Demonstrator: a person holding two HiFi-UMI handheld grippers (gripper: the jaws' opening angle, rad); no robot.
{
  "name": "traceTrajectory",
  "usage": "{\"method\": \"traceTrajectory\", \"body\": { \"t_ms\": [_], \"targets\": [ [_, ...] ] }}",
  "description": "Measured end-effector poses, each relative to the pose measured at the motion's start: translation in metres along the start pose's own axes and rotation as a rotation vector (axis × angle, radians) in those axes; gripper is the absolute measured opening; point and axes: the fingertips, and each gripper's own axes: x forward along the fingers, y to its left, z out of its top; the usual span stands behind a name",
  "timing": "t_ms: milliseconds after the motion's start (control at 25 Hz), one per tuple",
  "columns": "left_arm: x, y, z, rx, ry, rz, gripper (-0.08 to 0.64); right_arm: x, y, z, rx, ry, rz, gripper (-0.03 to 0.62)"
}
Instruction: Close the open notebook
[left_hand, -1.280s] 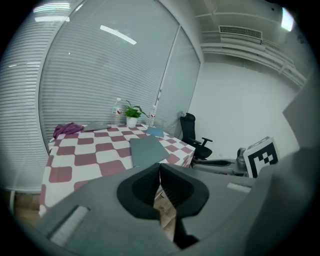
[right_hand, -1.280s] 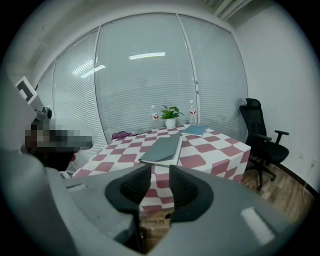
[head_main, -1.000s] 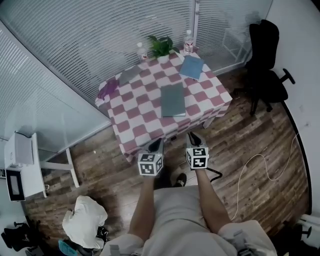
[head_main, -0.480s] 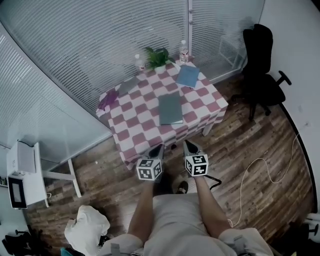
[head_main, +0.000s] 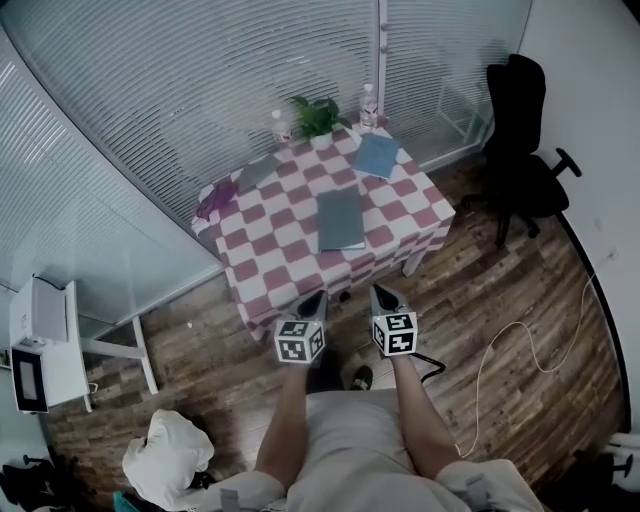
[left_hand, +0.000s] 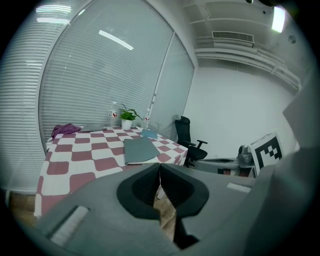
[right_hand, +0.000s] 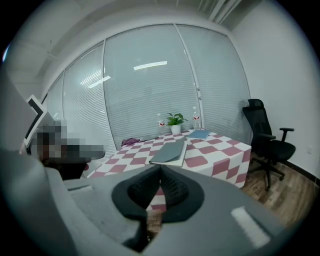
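Note:
A grey notebook (head_main: 341, 219) lies flat with its cover down on the red-and-white checked table (head_main: 265, 262). It also shows in the left gripper view as notebook (left_hand: 140, 150) and in the right gripper view as notebook (right_hand: 170, 151), white page edges at its near side. My left gripper (head_main: 316, 298) and right gripper (head_main: 382, 295) hang side by side over the wooden floor, short of the table's near edge and well away from the notebook. Both are shut and hold nothing: left gripper (left_hand: 159, 172), right gripper (right_hand: 160, 175).
At the table's far end lie a blue book (head_main: 377, 155), a grey folder (head_main: 258, 172), a purple cloth (head_main: 215, 198), a potted plant (head_main: 316, 115) and two bottles (head_main: 280, 125). A black office chair (head_main: 520, 130) stands right; a cable (head_main: 520, 340) trails on the floor.
The head view has shifted a little, so the table sits slightly higher and smaller in it. Both grippers stay in front of the person's body, off the table.

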Motion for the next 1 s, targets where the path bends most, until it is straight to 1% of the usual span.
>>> {"method": "traceTrajectory", "body": {
  "t_ms": [280,440,640,800,1000],
  "targets": [
    [-0.002,0.003,-0.004,0.006,0.012,0.007,0.009,0.002,0.005,-0.001,-0.022,0.013,0.015,0.0],
    [0.0,0.002,-0.001,-0.005,-0.004,0.012,0.009,0.002,0.002,-0.002,-0.031,0.022,0.011,0.0],
    [0.0,0.004,0.001,0.001,-0.01,0.008,0.009,0.002,0.002,-0.003,-0.041,0.023,0.006,0.0],
    [0.001,-0.003,-0.001,-0.004,-0.014,0.004,0.009,-0.004,-0.002,-0.005,-0.072,0.051,-0.001,0.0],
    [0.001,0.003,0.007,0.028,-0.037,0.02,0.009,0.001,0.0,-0.004,-0.082,0.055,-0.008,0.0]
  ]
}}
